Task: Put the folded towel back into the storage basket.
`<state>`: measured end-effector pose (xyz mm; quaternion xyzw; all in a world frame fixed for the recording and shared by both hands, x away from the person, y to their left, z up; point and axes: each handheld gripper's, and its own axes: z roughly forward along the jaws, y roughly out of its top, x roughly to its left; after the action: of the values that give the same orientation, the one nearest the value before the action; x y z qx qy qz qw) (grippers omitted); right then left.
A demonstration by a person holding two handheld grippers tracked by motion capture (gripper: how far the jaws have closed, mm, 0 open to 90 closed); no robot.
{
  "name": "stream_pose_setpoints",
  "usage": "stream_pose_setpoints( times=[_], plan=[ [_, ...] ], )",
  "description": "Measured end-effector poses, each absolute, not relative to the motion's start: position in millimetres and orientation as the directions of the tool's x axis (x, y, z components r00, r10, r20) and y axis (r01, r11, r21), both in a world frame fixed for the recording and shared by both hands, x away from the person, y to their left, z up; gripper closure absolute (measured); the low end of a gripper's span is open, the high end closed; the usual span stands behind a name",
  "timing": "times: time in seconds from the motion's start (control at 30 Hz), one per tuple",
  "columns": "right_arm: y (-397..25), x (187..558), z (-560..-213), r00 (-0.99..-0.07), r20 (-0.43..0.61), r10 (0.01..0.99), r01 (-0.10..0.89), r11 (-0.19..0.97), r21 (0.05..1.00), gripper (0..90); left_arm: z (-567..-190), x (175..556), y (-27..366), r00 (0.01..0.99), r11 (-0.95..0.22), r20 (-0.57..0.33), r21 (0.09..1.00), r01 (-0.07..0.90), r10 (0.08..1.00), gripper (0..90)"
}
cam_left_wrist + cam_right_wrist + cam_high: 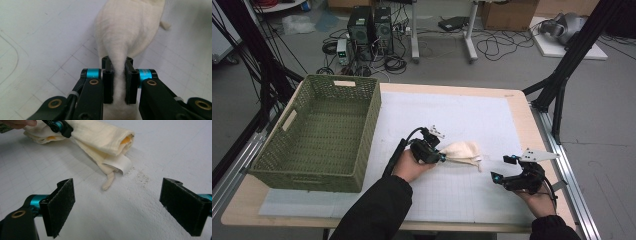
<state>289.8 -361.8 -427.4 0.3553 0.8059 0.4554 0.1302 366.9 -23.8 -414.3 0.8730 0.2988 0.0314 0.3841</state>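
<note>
A cream cloth point(463, 151) lies bunched on the white gridded mat point(472, 115) near the table's middle. My left gripper point(441, 157) is shut on the cloth's left end; in the left gripper view the cloth point(130, 27) is pinched between the black pads point(108, 85). My right gripper point(503, 169) hovers low to the right of the cloth, open, with nothing between its pads point(61, 206). In the right gripper view the cloth point(100, 140) shows folded, with a white label and a short tail toward me, and orange inside its folds.
A green woven basket point(292, 120), empty, stands at the table's left. Black tripod legs point(562, 70) rise at the right beyond the table edge. Computers and cables lie on the floor behind the table.
</note>
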Motion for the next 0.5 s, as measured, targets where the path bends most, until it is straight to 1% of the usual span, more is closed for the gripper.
stream_pose_setpoints(
  times=[0.4,0.5],
  plan=[
    [-362,290,-427,-0.719,0.106,0.687,0.442,0.334,0.833,11.9,-415,369,-14,0.781,-0.447,-0.262,0.699,0.559,0.567,80.6],
    [-361,289,-427,-0.722,0.107,0.684,0.442,0.336,0.832,11.9,-415,370,-12,0.781,-0.446,-0.264,0.699,0.559,0.567,80.6]
  ],
)
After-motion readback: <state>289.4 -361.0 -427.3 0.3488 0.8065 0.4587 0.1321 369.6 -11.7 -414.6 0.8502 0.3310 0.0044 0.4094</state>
